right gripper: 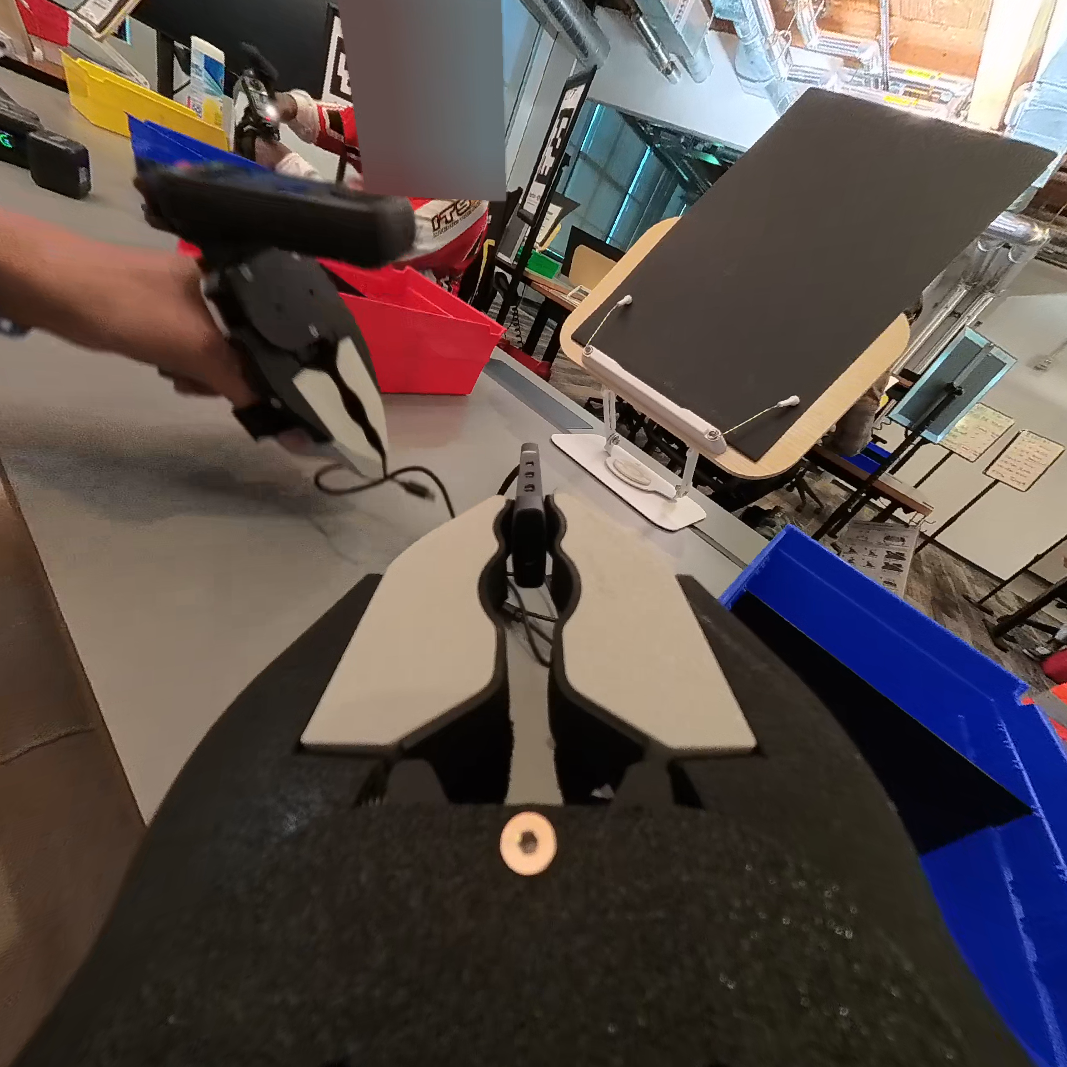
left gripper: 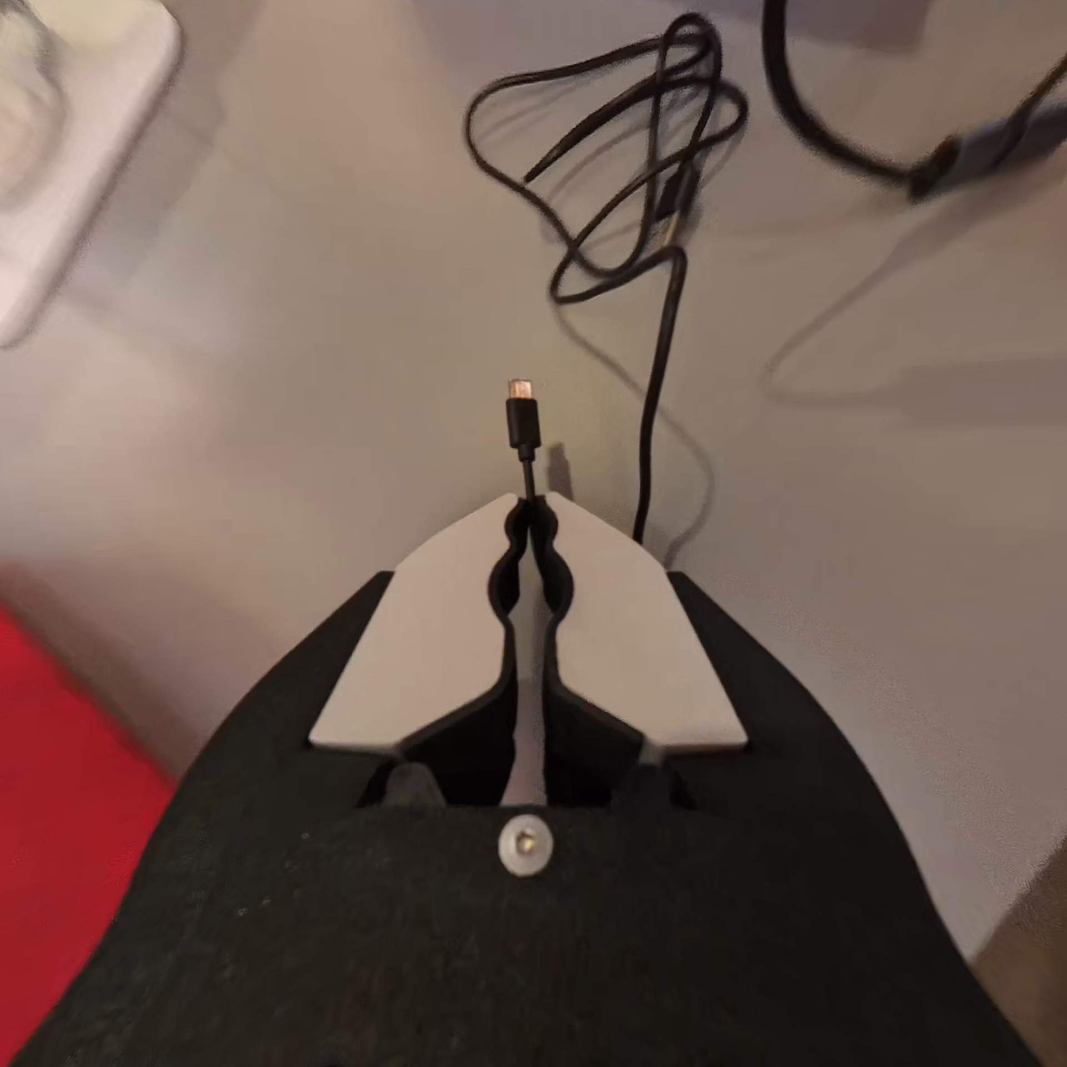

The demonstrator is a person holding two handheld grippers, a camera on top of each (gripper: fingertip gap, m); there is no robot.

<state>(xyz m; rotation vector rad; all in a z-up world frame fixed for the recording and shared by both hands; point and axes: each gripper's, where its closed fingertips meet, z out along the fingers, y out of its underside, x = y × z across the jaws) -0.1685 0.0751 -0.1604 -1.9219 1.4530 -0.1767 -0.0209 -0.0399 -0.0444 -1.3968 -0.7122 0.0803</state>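
My left gripper (left gripper: 530, 501) is shut on a thin black cable just behind its small plug (left gripper: 522, 417), which sticks out past the fingertips above the grey table. The rest of the cable (left gripper: 612, 173) lies in a loose tangle farther off. My right gripper (right gripper: 528, 502) is shut on a dark grey adapter hub (right gripper: 528, 522) that stands upright between the fingers, its ports facing forward. In the right wrist view the left gripper (right gripper: 378, 447) shows at the left, held by a hand (right gripper: 115, 312), pointing down with the cable (right gripper: 381, 479) trailing on the table.
A tilted stand with a dark board (right gripper: 797, 288) on a white base (right gripper: 629, 479) stands ahead right. A blue bin (right gripper: 924, 664) is at my right, a red bin (right gripper: 416, 340) behind the left gripper, yellow and blue bins farther back. Another dark cable with a grey connector (left gripper: 981, 150) lies upper right. Tip to tip, the grippers are about 20 cm apart.
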